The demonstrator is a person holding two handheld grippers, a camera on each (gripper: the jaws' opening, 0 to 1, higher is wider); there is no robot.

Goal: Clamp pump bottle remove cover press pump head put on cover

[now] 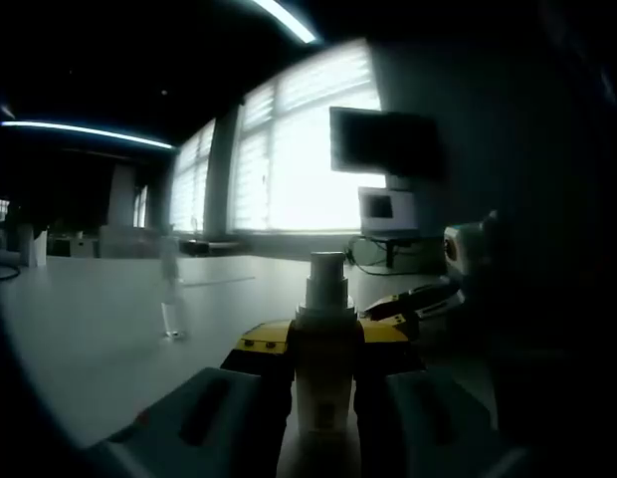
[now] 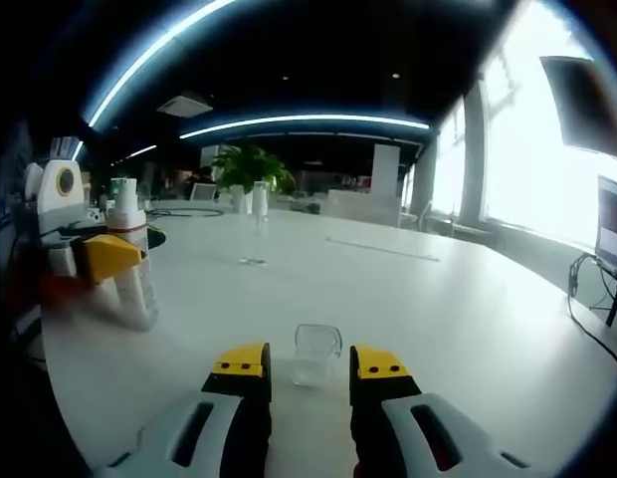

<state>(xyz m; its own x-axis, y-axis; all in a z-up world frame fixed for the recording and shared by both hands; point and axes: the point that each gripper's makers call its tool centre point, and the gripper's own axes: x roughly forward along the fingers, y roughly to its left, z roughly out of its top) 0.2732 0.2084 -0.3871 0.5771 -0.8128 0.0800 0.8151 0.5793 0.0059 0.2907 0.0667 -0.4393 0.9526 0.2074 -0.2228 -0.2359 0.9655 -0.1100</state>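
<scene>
My left gripper [image 1: 323, 344] is shut on a pale pump bottle [image 1: 323, 383], which stands upright between the yellow-tipped jaws with its bare pump head [image 1: 326, 274] on top. The right gripper view has the same bottle [image 2: 134, 269] at the left, on the white table, held by the left gripper [image 2: 127, 257]. My right gripper [image 2: 310, 366] is open and low over the table. A small clear cover [image 2: 316, 355] stands between its fingertips with a gap on each side. The right gripper [image 1: 413, 302] also comes in just right of the bottle.
The wide white table [image 2: 458, 309] stretches ahead. A tall clear item [image 2: 257, 227] stands near its middle and shows as a clear item [image 1: 171, 299] to the left. A potted plant [image 2: 251, 164] is at the far edge. Monitors [image 1: 386, 144] and bright windows lie beyond.
</scene>
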